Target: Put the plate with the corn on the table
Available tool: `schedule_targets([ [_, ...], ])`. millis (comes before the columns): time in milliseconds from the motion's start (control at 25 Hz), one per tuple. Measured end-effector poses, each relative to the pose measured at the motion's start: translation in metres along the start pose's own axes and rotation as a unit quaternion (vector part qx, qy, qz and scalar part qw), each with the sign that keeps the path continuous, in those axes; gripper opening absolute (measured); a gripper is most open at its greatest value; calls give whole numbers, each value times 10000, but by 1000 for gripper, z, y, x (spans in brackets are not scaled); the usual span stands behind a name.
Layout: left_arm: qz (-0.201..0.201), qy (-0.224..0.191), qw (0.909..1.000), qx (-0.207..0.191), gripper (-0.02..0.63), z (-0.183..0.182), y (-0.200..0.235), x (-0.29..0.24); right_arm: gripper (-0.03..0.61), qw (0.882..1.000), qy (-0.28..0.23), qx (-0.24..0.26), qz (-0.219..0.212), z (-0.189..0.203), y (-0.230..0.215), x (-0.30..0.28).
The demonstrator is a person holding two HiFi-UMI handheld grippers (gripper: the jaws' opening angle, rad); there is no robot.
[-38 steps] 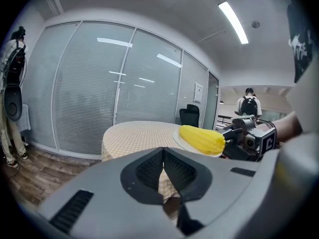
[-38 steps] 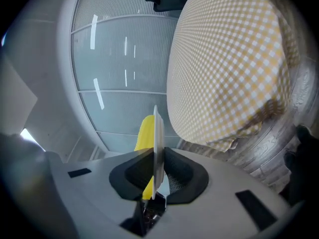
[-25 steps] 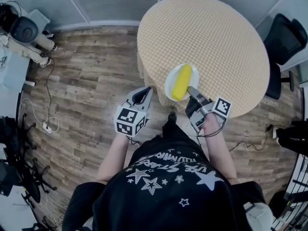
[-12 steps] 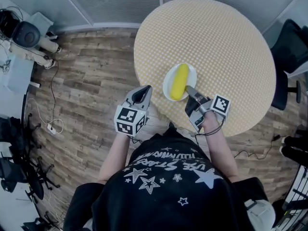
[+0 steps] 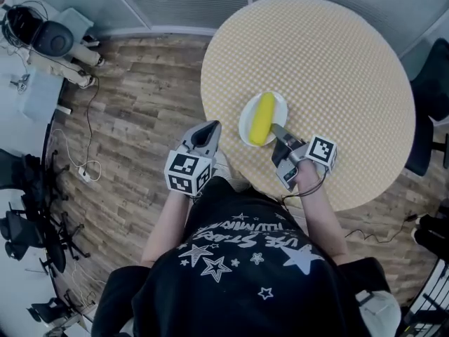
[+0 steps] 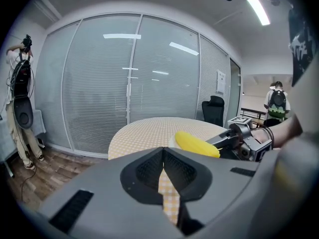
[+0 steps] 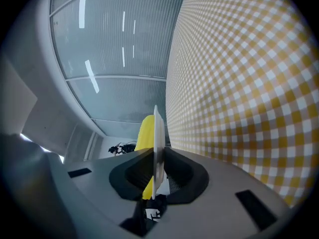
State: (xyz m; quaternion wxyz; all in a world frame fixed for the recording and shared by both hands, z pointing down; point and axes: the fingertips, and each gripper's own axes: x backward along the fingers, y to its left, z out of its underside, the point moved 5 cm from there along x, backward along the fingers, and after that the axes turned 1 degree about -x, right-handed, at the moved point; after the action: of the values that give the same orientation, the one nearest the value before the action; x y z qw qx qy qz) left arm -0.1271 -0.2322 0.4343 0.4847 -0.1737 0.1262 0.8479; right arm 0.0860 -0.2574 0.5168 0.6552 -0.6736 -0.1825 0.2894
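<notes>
right gripper [image 5: 278, 130] clamped on near rim of white plate [image 5: 281, 108], yellow corn [image 5: 263, 118] lying on plate, plate over round checkered table [image 5: 330, 55] near its edge, left gripper [image 5: 208, 126] jaws together, empty, beside table edge above wood floor [image 5: 133, 118]

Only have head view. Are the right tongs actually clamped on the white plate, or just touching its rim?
Observer: Clamped. The right gripper view shows the right tongs shut on the rim of the round white plate, with the yellow corn cob on it.
Operator: Left tongs holding anything?
Observer: No. In the left gripper view the left tongs are shut with nothing between them.
Operator: Anyone nearby?
Observer: The left gripper view shows a person with a green backpack standing beyond the black office chair.
</notes>
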Motion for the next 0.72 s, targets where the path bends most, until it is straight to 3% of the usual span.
schedule_targets([
  [360, 8, 134, 9999, 68, 6, -3, 5, -14, 57, 9999, 87, -87, -9, -7, -4, -17],
  [720, 317, 186, 9993, 44, 6, 1, 27, -35, 57, 9994, -345, 34, 77, -15, -8, -24],
])
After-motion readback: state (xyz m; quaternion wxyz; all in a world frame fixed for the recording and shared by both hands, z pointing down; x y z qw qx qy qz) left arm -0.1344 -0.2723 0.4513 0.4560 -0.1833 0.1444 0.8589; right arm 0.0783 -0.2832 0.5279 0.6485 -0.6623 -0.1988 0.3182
